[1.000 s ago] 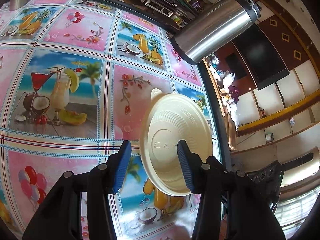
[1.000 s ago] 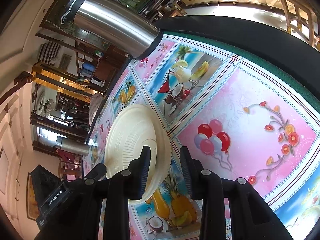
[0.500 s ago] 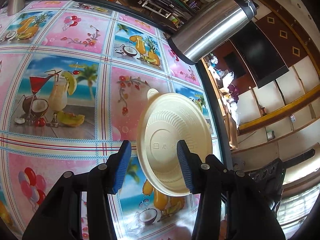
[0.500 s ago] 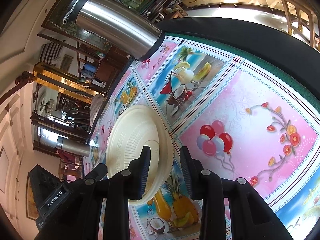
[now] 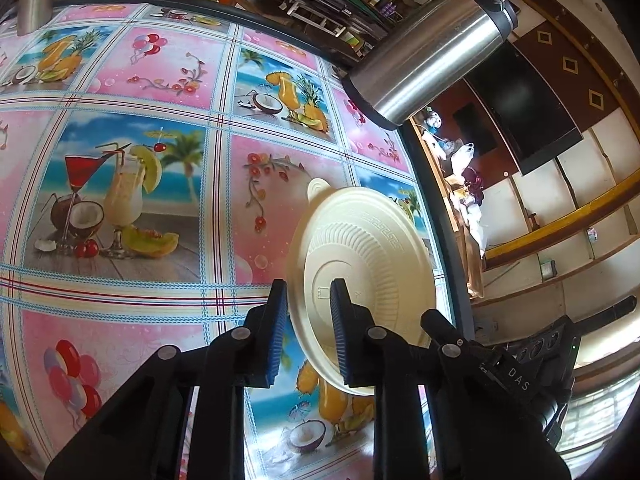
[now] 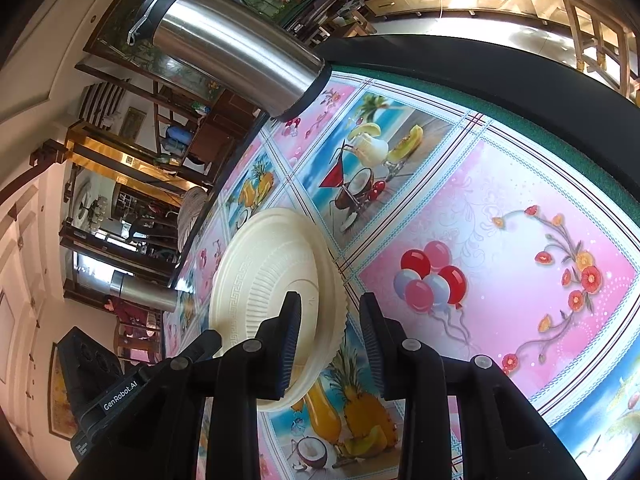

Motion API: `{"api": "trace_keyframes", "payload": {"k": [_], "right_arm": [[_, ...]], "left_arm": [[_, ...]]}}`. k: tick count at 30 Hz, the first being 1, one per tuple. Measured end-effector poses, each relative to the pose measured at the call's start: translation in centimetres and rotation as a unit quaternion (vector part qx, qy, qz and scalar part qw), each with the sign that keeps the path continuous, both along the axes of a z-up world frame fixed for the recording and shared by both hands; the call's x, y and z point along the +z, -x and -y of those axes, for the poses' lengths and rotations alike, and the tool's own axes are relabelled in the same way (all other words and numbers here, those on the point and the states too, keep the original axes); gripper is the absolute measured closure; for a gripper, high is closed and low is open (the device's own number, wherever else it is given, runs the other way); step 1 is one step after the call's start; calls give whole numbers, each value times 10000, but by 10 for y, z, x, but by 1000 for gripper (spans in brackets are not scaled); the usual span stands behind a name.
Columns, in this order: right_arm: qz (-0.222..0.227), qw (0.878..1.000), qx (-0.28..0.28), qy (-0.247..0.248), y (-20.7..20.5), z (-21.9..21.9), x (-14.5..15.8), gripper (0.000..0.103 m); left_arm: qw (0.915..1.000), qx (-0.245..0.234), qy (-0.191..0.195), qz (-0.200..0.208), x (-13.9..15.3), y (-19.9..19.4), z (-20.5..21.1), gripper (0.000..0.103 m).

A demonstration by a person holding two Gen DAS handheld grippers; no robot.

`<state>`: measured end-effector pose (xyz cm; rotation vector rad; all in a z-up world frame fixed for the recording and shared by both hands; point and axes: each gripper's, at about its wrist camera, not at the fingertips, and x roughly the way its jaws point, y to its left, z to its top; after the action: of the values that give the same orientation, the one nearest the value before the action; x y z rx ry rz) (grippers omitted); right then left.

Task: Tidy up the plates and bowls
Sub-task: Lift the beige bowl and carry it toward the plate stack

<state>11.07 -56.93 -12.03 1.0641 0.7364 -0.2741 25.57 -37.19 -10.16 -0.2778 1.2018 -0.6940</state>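
A cream plate (image 5: 368, 248) stands on edge above the picture-print tablecloth (image 5: 120, 184), its ribbed underside toward the left wrist camera. My left gripper (image 5: 308, 292) straddles its lower left rim. Its jaws are closing, and both blue pads look to be touching the plate. In the right wrist view the same plate (image 6: 264, 264) has a second, scalloped rim (image 6: 340, 312) behind it. My right gripper (image 6: 330, 304) holds this stack by its lower edge, though a thin gap shows by the right pad. The right gripper's black body (image 5: 500, 364) shows behind the plate.
A tall steel flask (image 5: 432, 52) stands at the table's far corner, also the steel flask (image 6: 232, 44) in the right view. A smaller steel flask (image 6: 140, 294) is further along. The dark table edge (image 5: 436, 208) runs just beyond the plate. Furniture lies past it.
The left gripper's jaws have narrowed from wide apart to close around the plate's rim. The plate and the right gripper have hardly moved.
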Motion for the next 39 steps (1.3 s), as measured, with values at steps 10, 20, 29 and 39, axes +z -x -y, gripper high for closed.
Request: {"api": "trace_keyframes", "payload": {"k": [10,20,29,39], "right_arm": [[-13,10000,55,14,-4,-3,-3,76],[-56,9999,76,54,-6,-3,-2,92],[-32,9998,86,-191,0,-2,-3,93],[-183,9972,448,-569,11,-39,-11,94]], "left_arm": [[10000,1,-96,-2,-3,-1,1,95],[9999,-7,-104,-4,-4,-1,0,96],[9998,94,-122,-86,-5,11,-15,96],[9991,349,-162,-199,0,39,-68,96]]}}
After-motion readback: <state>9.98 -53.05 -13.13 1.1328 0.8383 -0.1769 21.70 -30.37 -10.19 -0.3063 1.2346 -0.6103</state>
